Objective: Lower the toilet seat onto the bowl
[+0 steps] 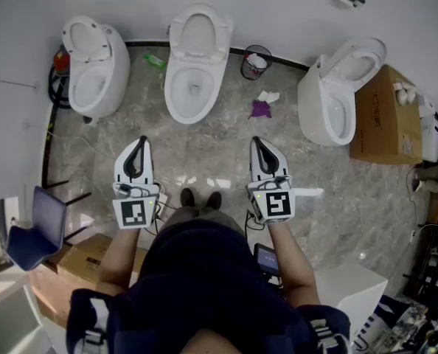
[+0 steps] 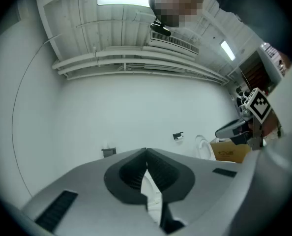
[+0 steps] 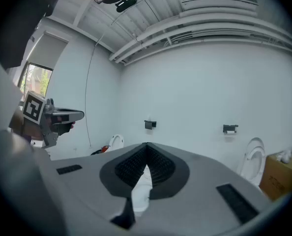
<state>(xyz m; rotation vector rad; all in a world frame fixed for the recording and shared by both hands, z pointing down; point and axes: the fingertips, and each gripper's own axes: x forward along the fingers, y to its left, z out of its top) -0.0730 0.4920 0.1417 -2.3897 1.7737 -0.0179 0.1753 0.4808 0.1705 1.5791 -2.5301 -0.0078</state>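
Observation:
Three white toilets stand along the far wall. The middle toilet (image 1: 195,80) is straight ahead of me, its seat and lid (image 1: 199,29) raised against the wall. My left gripper (image 1: 142,140) and right gripper (image 1: 255,141) are held side by side above the marble floor, well short of the bowl, and touch nothing. Both point at the wall. In the left gripper view my left gripper (image 2: 146,151) has its jaws meeting at the tips with nothing held. In the right gripper view my right gripper (image 3: 147,145) is likewise shut and empty.
The left toilet (image 1: 94,68) and right toilet (image 1: 341,94) also have raised seats. A wire waste basket (image 1: 256,61) and a purple rag (image 1: 261,109) lie between middle and right toilets. A cardboard box (image 1: 385,116) stands far right, a blue chair (image 1: 35,227) at lower left.

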